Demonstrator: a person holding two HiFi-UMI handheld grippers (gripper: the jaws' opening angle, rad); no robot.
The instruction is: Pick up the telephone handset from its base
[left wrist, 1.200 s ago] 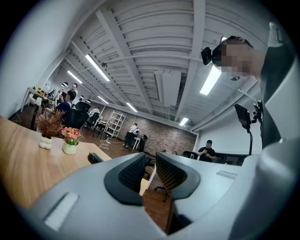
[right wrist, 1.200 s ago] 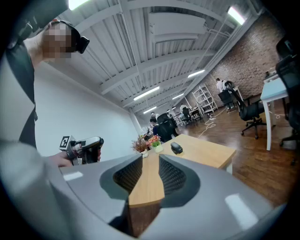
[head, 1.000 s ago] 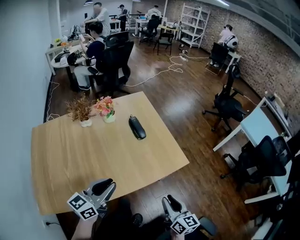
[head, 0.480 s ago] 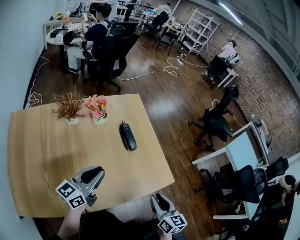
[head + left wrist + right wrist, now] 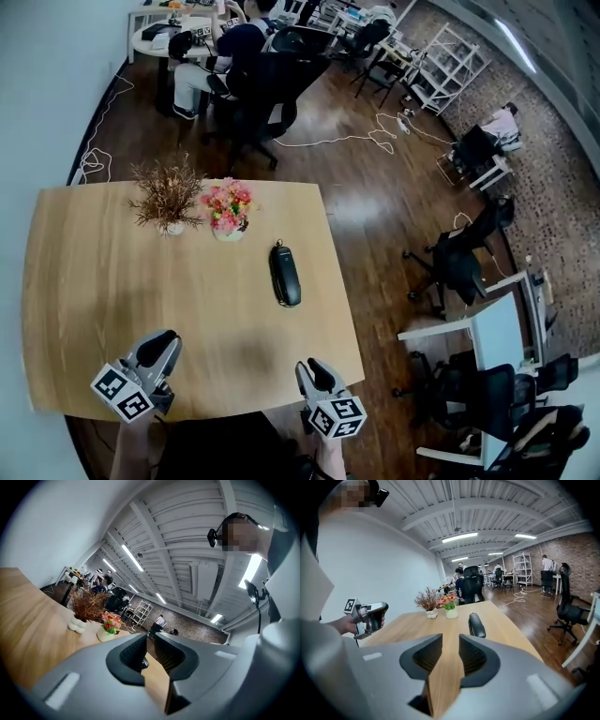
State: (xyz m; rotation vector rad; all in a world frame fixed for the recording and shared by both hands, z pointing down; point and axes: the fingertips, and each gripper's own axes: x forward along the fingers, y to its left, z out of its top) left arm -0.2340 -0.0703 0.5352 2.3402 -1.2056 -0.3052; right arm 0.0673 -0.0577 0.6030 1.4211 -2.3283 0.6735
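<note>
The black telephone [image 5: 285, 275], handset lying on its base, rests on the wooden table [image 5: 84, 281] right of the middle, near the right edge. The right gripper view shows the telephone [image 5: 476, 624] ahead and slightly right of the jaws. My left gripper [image 5: 165, 340] hovers over the table's near edge at the left, shut and empty. My right gripper [image 5: 308, 367] is over the near edge, short of the phone, also shut with nothing between its pads. The left gripper [image 5: 383, 607] appears at the left in the right gripper view. Jaws of the left gripper [image 5: 150, 637] point along the tabletop.
A dried plant in a white pot [image 5: 169, 202] and a pot of pink flowers [image 5: 228, 214] stand at the table's far side. Office chairs [image 5: 459, 262] stand right of the table. A seated person [image 5: 225, 56] and cables [image 5: 375, 136] are beyond it.
Both grippers have come forward from before the table to over its near edge. The view has swung so the table fills more of the picture. The phone has not moved.
</note>
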